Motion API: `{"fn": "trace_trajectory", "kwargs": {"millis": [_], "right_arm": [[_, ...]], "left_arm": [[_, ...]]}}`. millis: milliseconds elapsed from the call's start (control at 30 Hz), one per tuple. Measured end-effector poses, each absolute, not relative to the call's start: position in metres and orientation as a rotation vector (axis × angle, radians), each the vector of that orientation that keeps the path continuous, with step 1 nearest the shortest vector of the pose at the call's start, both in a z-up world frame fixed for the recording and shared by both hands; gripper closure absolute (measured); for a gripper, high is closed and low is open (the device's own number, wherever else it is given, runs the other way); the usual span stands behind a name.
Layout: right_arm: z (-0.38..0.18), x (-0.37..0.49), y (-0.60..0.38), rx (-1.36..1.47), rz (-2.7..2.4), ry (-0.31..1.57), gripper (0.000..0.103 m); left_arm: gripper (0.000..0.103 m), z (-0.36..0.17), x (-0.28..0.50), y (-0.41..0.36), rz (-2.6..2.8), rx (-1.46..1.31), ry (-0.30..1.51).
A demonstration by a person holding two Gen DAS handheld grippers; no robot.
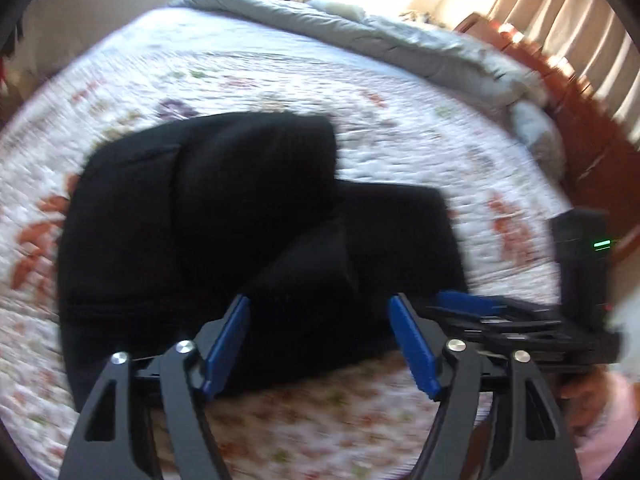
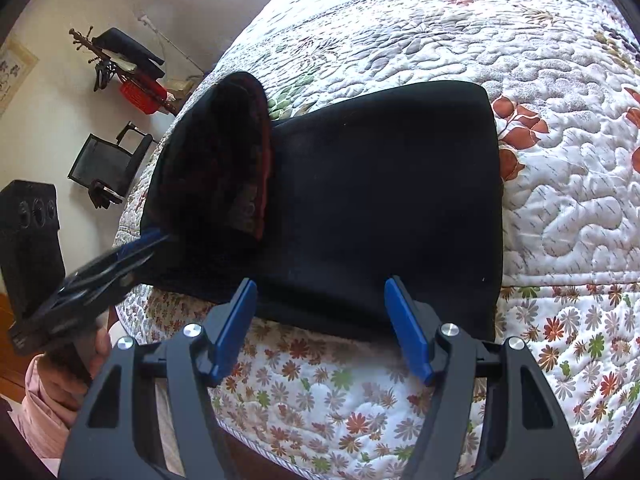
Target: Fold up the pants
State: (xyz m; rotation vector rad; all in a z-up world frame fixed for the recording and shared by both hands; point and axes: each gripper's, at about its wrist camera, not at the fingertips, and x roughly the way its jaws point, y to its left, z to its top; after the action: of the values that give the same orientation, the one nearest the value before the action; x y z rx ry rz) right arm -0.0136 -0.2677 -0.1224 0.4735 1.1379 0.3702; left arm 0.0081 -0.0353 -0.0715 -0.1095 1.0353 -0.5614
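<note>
The black pants (image 1: 208, 216) lie folded into a thick bundle on the floral quilt (image 1: 280, 80). In the right wrist view the pants (image 2: 380, 200) lie near the bed's front edge, with the waist opening (image 2: 236, 152) turned up at the left. My left gripper (image 1: 320, 304) is open and empty, just above the near edge of the pants; this view is motion-blurred. My right gripper (image 2: 320, 284) is open and empty over the near edge of the pants. The right gripper also shows in the left wrist view (image 1: 472, 304), and the left gripper in the right wrist view (image 2: 148, 244).
A grey duvet (image 1: 400, 40) is bunched along the far side of the bed. A wooden bed frame (image 1: 580, 128) and curtains (image 1: 568, 20) stand at the right. A black chair (image 2: 108, 160), a coat rack (image 2: 120, 68) and a black speaker (image 2: 32, 232) stand beyond the bed.
</note>
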Motion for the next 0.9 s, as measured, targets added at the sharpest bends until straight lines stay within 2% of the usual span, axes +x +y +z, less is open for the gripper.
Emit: {"fn": "trace_trajectory", "kwargs": {"millis": [100, 167, 300, 367, 600, 900], "right_arm": [[-0.122, -0.014, -0.269, 0.479, 0.376, 1.138, 0.037], [-0.122, -0.014, -0.269, 0.480, 0.373, 1.142, 0.037], [-0.116, -0.010, -0.266, 0.477, 0.336, 1.160, 0.036], [-0.111, -0.010, -0.264, 0.477, 0.320, 1.162, 0.032], [-0.117, -0.006, -0.247, 0.352, 0.279, 1.207, 0.031], [-0.072, 0.010, -0.225, 0.383, 0.352, 1.185, 0.031]], "left_arm": [[0.022, -0.049, -0.003, -0.018, -0.637, -0.214, 1.003], [0.014, -0.037, -0.006, -0.002, -0.596, -0.226, 0.960], [0.013, -0.033, 0.009, 0.039, -0.333, -0.124, 0.946], [0.013, -0.046, 0.018, 0.050, -0.190, -0.027, 0.996], [0.010, -0.107, 0.034, 0.046, -0.144, 0.061, 1.137], [0.009, -0.084, 0.031, 0.066, -0.137, -0.006, 1.095]]}}
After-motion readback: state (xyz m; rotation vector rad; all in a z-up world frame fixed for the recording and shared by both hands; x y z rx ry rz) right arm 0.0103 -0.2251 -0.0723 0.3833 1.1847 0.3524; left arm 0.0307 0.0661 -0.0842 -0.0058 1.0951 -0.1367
